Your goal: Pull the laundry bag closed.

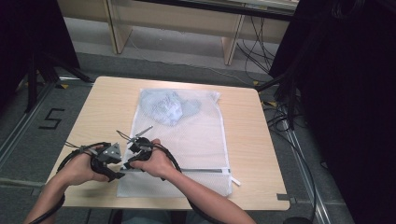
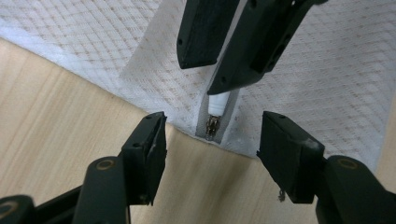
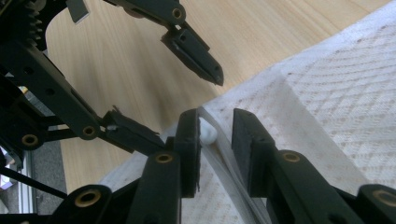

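A white mesh laundry bag (image 1: 196, 140) lies flat on the wooden table (image 1: 102, 112), with pale blue-grey clothing (image 1: 166, 107) inside its far end. Both grippers meet at its near left corner, where the zipper (image 1: 201, 170) ends. My left gripper (image 2: 215, 119) stands open, one jaw on either side of the metal slider (image 2: 212, 127). My right gripper (image 3: 215, 116) is open by a narrow gap. The white zipper pull (image 3: 207, 131) sits between its jaws, against the left pad. In the left gripper view, the right gripper's fingers (image 2: 203, 32) come down from above onto the pull (image 2: 218, 103).
The bag covers the table's middle, with bare wood to its left and right. The front edge runs just below my hands (image 1: 154, 163). Black stands (image 1: 37, 70) and cables (image 1: 280, 116) sit on the floor beside the table, and wooden furniture (image 1: 121, 28) stands behind it.
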Tool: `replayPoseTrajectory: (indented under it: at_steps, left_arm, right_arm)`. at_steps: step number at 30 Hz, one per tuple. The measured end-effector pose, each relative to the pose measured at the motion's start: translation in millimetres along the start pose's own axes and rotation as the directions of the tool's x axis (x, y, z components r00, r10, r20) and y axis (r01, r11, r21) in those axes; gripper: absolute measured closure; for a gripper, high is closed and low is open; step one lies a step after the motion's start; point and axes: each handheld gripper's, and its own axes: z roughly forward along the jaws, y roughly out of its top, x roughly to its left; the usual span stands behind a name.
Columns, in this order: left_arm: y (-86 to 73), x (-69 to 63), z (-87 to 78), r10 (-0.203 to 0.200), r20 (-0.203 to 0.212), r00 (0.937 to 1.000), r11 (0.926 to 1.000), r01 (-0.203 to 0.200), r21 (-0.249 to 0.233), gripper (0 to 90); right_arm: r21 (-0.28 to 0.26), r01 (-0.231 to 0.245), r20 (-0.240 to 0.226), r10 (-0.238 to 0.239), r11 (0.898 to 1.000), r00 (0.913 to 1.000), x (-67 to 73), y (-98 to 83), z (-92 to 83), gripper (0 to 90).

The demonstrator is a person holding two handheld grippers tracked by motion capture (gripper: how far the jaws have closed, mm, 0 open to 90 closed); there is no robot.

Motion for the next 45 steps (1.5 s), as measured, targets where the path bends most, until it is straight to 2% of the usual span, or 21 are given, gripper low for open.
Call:
replayPoseTrajectory:
  at_steps: [4, 6, 8, 10, 12, 13, 15, 17, 18, 19, 22, 24, 26, 28, 31, 32, 35, 36, 37, 41, 45]
  left_arm:
    - [-1.6, 0.6, -0.2, 0.016, -0.001, 0.9999, 0.9998, -0.016, 0.009, 41.0]
    - [-2.7, -0.6, -0.1, 0.003, -0.001, 1.0000, 0.9999, -0.003, 0.010, 41.0]
    - [-3.4, -1.4, -0.4, -0.003, -0.003, 1.0000, 1.0000, 0.003, 0.004, 41.3]
    - [-4.2, -2.3, -0.9, -0.010, -0.002, 0.9999, 0.9999, 0.011, 0.007, 41.8]
    - [-5.1, -2.3, -1.5, -0.002, -0.006, 1.0000, 1.0000, 0.002, 0.003, 42.2]
    - [-5.6, -2.3, -1.8, 0.003, -0.007, 1.0000, 1.0000, -0.003, 0.005, 42.3]
    - [-6.5, -2.7, -1.7, 0.001, -0.009, 1.0000, 1.0000, -0.001, 0.005, 42.6]
    - [-6.5, -2.3, -1.6, 0.004, -0.009, 1.0000, 1.0000, -0.004, 0.004, 43.0]
    - [-6.3, -2.1, -1.5, 0.005, -0.009, 0.9999, 1.0000, -0.005, 0.001, 43.2]
    - [-6.1, -2.0, -1.3, 0.001, -0.008, 1.0000, 1.0000, -0.001, 0.003, 43.4]
    - [-5.3, -3.0, -0.1, -0.006, -0.006, 1.0000, 0.9999, 0.006, -0.014, 43.9]
    - [-4.9, -3.4, 0.3, -0.016, -0.002, 0.9999, 0.9998, 0.016, -0.011, 44.3]
    - [-4.8, -3.3, 0.4, -0.014, -0.002, 0.9999, 0.9998, 0.014, -0.011, 44.5]
    - [-4.2, -1.6, 0.0, 0.012, -0.009, 0.9999, 0.9999, -0.012, 0.000, 44.7]
    - [-2.9, -2.6, 0.6, 0.011, -0.010, 0.9999, 0.9999, -0.011, -0.013, 45.2]
    - [-1.8, -2.4, 0.2, 0.021, -0.011, 0.9997, 0.9997, -0.021, -0.012, 45.4]
    - [-0.1, -3.4, 1.0, 0.041, -0.020, 0.9990, 0.9988, -0.041, -0.025, 46.3]
    - [0.3, -3.7, 1.0, 0.050, -0.021, 0.9985, 0.9985, -0.051, -0.023, 47.1]
    - [1.0, -2.3, -0.3, 0.079, -0.034, 0.9963, 0.9969, -0.079, 0.000, 48.3]
    - [2.2, -2.9, 0.6, 0.127, -0.037, 0.9912, 0.9918, -0.128, -0.009, 55.9]
    - [2.1, -2.7, 0.4, 0.133, -0.051, 0.9898, 0.9906, -0.135, -0.026, 63.4]
  right_arm:
    - [-0.014, 0.004, 0.017, -0.003, 1.000, 0.9998, -0.8, 0.7, 3.2, 72.0]
    - [-0.002, -0.015, 0.006, 0.015, 1.000, 0.9999, 0.4, 0.2, 4.8, 71.9]
    - [0.001, -0.002, 0.002, 0.002, 1.000, 1.0000, -0.3, -0.2, 7.1, 72.2]
    - [-0.005, 0.011, 0.002, -0.011, 1.000, 0.9999, 1.0, 0.0, 8.9, 74.3]
    - [0.007, -0.010, 0.000, 0.010, 1.000, 0.9999, 4.4, 0.3, 9.7, 77.0]
    - [-0.003, 0.010, -0.015, -0.010, 1.000, 0.9998, 4.1, 0.6, 11.1, 78.0]
    - [0.008, -0.010, -0.006, 0.010, 1.000, 0.9999, 6.3, 0.4, 11.1, 79.8]
    - [-0.002, 0.018, -0.025, -0.018, 1.000, 0.9995, 5.1, 0.9, 12.8, 82.2]
    - [-0.008, 0.011, -0.037, -0.011, 1.000, 0.9993, 6.1, 1.3, 13.4, 83.1]
    - [-0.012, 0.019, -0.034, -0.019, 1.000, 0.9992, 5.6, 1.5, 13.9, 83.6]
    - [-0.001, -0.013, -0.024, 0.013, 1.000, 0.9996, 6.5, 2.0, 13.5, 84.6]
    - [-0.014, 0.007, -0.023, -0.007, 1.000, 0.9997, 4.4, 2.9, 15.0, 86.3]
    - [-0.016, -0.001, -0.022, 0.001, 1.000, 0.9997, 4.9, 3.0, 14.5, 86.5]
    - [0.012, -0.062, -0.032, 0.062, 0.998, 0.9975, 9.1, 2.9, 12.4, 86.6]
    - [0.005, -0.068, -0.034, 0.068, 0.998, 0.9971, 9.8, 3.9, 10.5, 86.7]
    - [-0.004, -0.053, -0.034, 0.053, 0.999, 0.9980, 8.8, 4.7, 9.4, 86.7]
    - [-0.001, -0.076, -0.060, 0.076, 0.997, 0.9953, 9.9, 6.4, 5.8, 86.7]
    - [-0.001, -0.089, -0.047, 0.089, 0.996, 0.9949, 11.0, 6.8, 4.1, 86.8]
    - [-0.007, -0.094, -0.046, 0.093, 0.996, 0.9946, 11.4, 7.3, 3.2, 86.8]
    - [-0.021, -0.108, -0.061, 0.107, 0.994, 0.9924, 10.7, 7.7, 0.3, 86.8]
    - [-0.021, -0.133, -0.087, 0.131, 0.991, 0.9876, 10.4, 8.1, -3.2, 86.9]
